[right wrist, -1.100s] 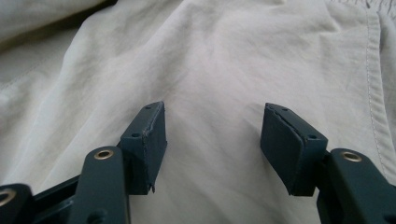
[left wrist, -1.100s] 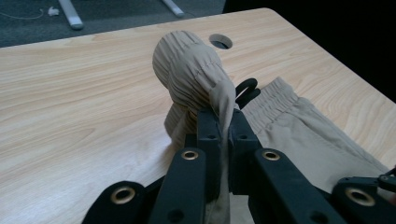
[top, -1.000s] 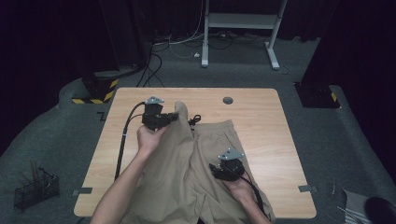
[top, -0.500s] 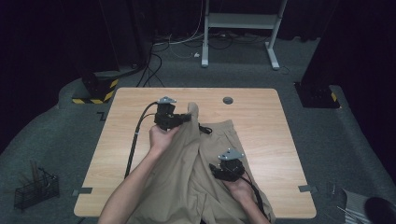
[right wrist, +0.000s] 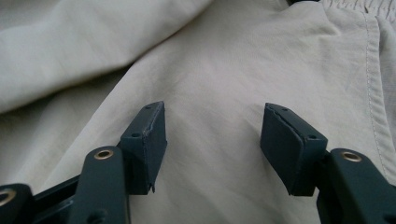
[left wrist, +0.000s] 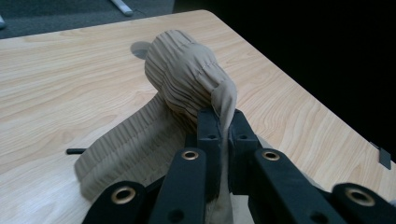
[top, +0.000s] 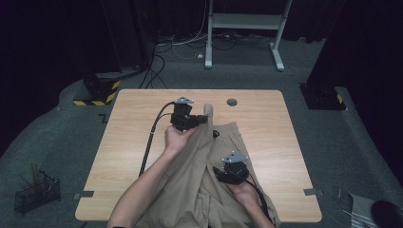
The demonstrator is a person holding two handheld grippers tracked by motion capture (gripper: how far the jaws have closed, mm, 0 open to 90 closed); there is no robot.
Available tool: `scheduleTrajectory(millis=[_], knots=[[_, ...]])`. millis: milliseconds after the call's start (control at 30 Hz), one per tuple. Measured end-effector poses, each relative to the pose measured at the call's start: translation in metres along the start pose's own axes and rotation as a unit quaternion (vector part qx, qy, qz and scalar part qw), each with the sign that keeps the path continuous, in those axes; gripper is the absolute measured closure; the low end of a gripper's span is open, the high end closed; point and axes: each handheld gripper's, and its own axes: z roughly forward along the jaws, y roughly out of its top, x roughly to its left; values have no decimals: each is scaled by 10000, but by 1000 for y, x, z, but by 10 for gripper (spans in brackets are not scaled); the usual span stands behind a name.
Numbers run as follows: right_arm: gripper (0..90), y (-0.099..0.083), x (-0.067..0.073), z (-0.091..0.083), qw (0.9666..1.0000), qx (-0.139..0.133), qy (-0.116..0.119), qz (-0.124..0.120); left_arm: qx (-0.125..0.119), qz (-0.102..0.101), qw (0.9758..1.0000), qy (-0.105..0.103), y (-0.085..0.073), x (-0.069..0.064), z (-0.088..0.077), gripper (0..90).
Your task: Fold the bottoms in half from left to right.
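No readable text or labels

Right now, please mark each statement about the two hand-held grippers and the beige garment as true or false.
1. The left hand-held gripper is shut on the beige garment. True.
2. The right hand-held gripper pinches a fold of the cloth. False: its jaws stand open above the fabric.
3. The garment lies on a wooden table. True.
4. The garment is dark blue. False: it is beige.
5. A small round grey spot sits near the table's far edge. True.
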Motion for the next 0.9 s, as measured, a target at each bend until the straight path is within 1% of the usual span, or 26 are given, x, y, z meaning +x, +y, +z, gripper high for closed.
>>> scheduleTrajectory(millis=[100, 200, 300, 367, 400, 467, 600, 700, 800, 833, 900], knots=[[406, 0, 0, 0, 10000, 1, 3, 5, -33, 43, 10000, -47, 2, -3, 6, 864], [406, 0, 0, 0, 10000, -1, 1, -1, -70, -15, 9998, -159, 3, -6, 11, 864], [406, 0, 0, 0, 10000, 3, 0, 10, -33, -24, 9997, -223, 2, -7, 17, 863], [406, 0, 0, 0, 10000, 4, -1, -1, 5, -86, 9995, -291, -1, -6, 24, 861], [406, 0, 0, 0, 10000, 4, 1, 7, 36, -150, 9993, -333, -3, -5, 28, 860], [405, 0, 0, 0, 10000, 4, 0, 6, 97, -181, 9992, -349, -6, -5, 34, 860], [406, 0, 0, 0, 10000, 5, -2, 13, 276, 14, 9994, -222, -14, -9, 50, 852], [405, 0, 0, 0, 10000, 8, -2, 16, 387, 78, 9990, -224, -17, -11, 61, 844], [405, 0, 0, 0, 10000, 5, -2, 14, 496, -6, 9983, -292, -23, -11, 73, 840], [405, 0, 0, 0, 10000, 5, -2, 18, 527, 6, 9981, -310, -24, -11, 75, 837], [405, 0, 0, 0, 10000, 2, -2, 20, 594, -66, 9975, -368, -28, -10, 80, 829]])
